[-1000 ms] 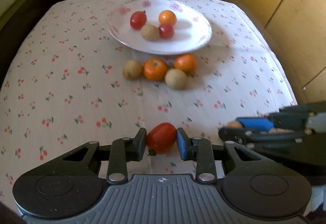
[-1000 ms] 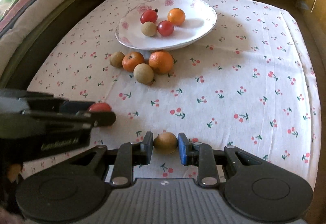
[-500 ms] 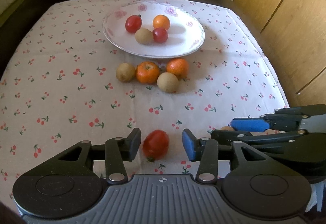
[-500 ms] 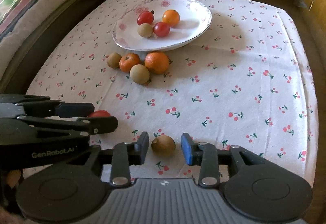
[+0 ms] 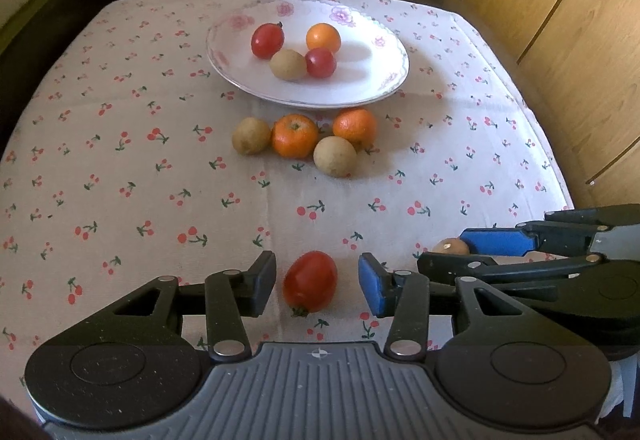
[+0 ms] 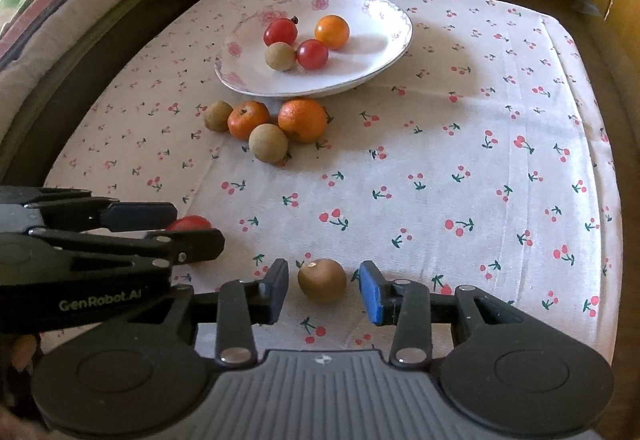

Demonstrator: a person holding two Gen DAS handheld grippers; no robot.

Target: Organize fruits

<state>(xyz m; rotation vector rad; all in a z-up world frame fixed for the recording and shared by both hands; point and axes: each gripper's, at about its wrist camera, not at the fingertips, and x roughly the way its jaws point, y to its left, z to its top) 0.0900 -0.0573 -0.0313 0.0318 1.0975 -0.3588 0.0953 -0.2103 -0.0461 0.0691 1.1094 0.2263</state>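
Across the table [image 5: 120, 159], under its cherry-print cloth, biggest item first: a white floral plate [image 5: 372, 79] at the far middle, holding two red tomatoes, one orange and one tan fruit. Just in front of the plate, on the cloth, a tight cluster: two oranges [image 5: 295, 135] and two tan fruits touching or nearly so. Near edge: left gripper [image 5: 317, 286], jaws released, straddling a red tomato [image 5: 309, 282] that lies on the cloth with a gap on either side. Right gripper [image 6: 324, 286], jaws likewise spread, straddling a small brown fruit [image 6: 322, 281], not touching it. The two grippers sit close side by side. Neither near fruit is on the plate, nor grouped with its kind. Risks, as judged: both fruits are round and free on the cloth, so a nudge from a jaw tip could roll them, the brown one toward the near edge. An off-centre squeeze may squirt the tomato out or bruise it. The grippers could knock together.
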